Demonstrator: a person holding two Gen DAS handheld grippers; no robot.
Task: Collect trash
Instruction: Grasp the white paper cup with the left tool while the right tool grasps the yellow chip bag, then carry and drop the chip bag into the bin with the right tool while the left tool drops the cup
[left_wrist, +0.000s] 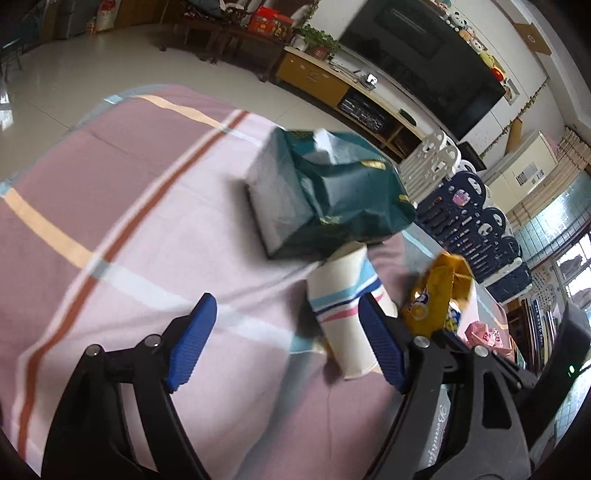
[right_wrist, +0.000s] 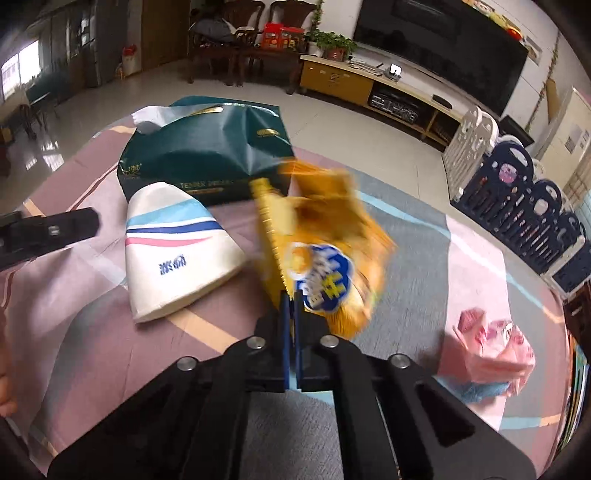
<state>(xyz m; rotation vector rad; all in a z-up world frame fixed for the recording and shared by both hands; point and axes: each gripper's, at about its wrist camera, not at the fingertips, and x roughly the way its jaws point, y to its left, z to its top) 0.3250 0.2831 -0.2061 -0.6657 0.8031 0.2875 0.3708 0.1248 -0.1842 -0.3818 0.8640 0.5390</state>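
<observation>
A flattened white paper cup (left_wrist: 345, 314) with blue and pink stripes lies on its side on the pink striped cloth. My left gripper (left_wrist: 288, 328) is open, its blue fingers (left_wrist: 380, 343) astride the cup's left half, the right finger beside the cup. The cup also shows in the right wrist view (right_wrist: 173, 254). My right gripper (right_wrist: 291, 302) is shut on a yellow snack wrapper (right_wrist: 317, 236) and holds it above the cloth, blurred. The wrapper shows at the right of the left wrist view (left_wrist: 436, 295).
A dark green tissue pack (left_wrist: 317, 195) stands behind the cup, also in the right wrist view (right_wrist: 210, 151). A crumpled pink bag (right_wrist: 487, 350) lies at the right on the cloth (right_wrist: 417, 229). Floor, TV cabinet and a play fence lie beyond the table edge.
</observation>
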